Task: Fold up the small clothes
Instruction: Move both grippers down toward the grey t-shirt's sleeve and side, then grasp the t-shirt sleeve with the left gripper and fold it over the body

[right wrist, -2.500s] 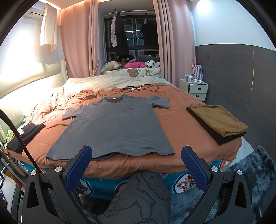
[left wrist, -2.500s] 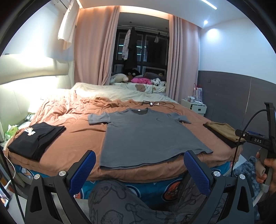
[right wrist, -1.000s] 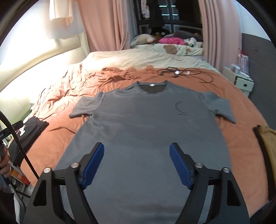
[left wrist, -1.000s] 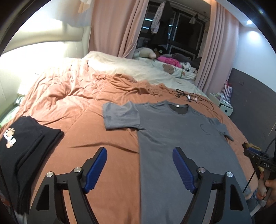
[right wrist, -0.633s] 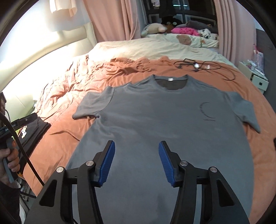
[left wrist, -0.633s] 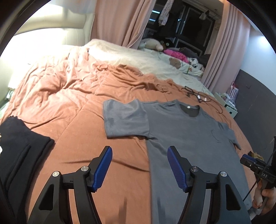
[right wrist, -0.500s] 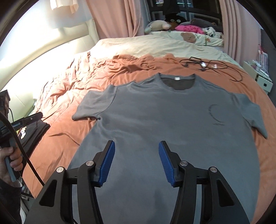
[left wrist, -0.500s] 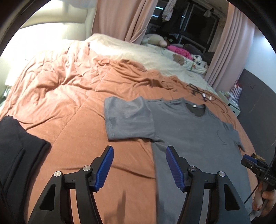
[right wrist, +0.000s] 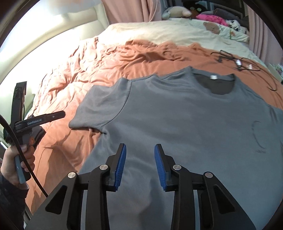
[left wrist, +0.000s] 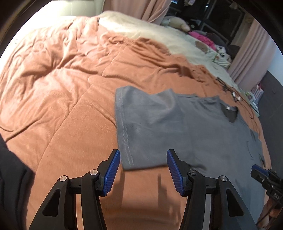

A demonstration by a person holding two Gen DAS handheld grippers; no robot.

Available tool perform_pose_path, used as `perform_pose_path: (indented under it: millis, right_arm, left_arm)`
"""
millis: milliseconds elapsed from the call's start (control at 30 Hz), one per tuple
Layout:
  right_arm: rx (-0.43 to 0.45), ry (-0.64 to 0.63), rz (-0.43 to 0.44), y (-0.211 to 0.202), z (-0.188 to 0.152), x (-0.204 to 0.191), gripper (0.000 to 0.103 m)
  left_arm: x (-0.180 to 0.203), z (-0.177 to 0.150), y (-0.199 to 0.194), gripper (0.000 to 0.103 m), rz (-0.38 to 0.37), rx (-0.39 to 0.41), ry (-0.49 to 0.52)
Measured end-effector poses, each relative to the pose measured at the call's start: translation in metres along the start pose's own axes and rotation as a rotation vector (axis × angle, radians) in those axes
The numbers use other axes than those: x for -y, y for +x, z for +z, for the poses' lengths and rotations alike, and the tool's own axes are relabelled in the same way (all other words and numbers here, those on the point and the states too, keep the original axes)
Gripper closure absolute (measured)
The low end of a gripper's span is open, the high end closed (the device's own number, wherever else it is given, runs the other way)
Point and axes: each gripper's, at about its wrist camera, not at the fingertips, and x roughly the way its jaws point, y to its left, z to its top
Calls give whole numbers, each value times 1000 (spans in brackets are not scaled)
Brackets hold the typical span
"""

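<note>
Surface: a bed covered by a rust-orange quilt [left wrist: 74, 109], heavily creased toward the far left and smoother near the camera. Beyond it lies a cream blanket [right wrist: 159, 31], with soft toys [right wrist: 175, 12] and pink items piled at the far end. Pink curtains [left wrist: 134, 8] hang behind the bed, and a pale padded headboard [right wrist: 74, 26] runs along the left side. Black cables [right wrist: 237, 62] trail across the quilt at the far right.

Task item: a grey T-shirt [right wrist: 185, 123] lies flat and face up on the quilt, collar toward the far end, one sleeve [left wrist: 141, 127] stretched out to the left.

Left gripper [left wrist: 143, 174]: poised just above the near corner of that sleeve. Its blue pads [left wrist: 111, 173] are apart and closing; the sleeve hem shows between them, but no pad presses on the cloth.

Right gripper [right wrist: 140, 167]: over the body of the shirt, near its left side seam below the armpit. Jaws are narrowly parted and closing, with nothing pinched.

A hand [right wrist: 14, 164] holding the left tool appears at the left edge of the right wrist view. Dark folded clothing [left wrist: 10, 177] sits at the near left edge of the bed.
</note>
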Motion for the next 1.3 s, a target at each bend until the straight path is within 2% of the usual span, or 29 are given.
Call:
perform_pose_path:
  millis: [333, 467, 500, 533, 567, 667, 867, 1100, 1300]
  right_arm:
    - [-114, 42, 59, 95, 43, -13, 87]
    - [-132, 68, 80, 127, 55, -17, 92]
    - [-133, 72, 83, 132, 57, -19, 92]
    - [-134, 77, 85, 138, 59, -21, 92]
    - [-138, 90, 91, 146, 62, -21, 95]
    - [-155, 138, 108, 163, 65, -20, 97]
    - [-179, 212, 186, 189, 68, -21, 100]
    - [-180, 258, 189, 211, 67, -23, 100]
    - [-173, 315, 273, 190, 73, -4, 99]
  left_arm:
    - [-22, 27, 63, 48, 14, -65, -63]
    - [-26, 30, 86, 64, -15, -110, -104]
    - [-26, 30, 89, 65, -18, -110, -111]
    - [-26, 30, 89, 72, -16, -103, -112]
    - [-25, 31, 90, 84, -9, -100, -110]
    - [-29, 33, 88, 94, -43, -101, -137]
    - [-20, 41, 59, 96, -114, -50, -130]
    - [9, 55, 28, 96, -184, -6, -89]
    - [44, 66, 15, 96, -199, 17, -26]
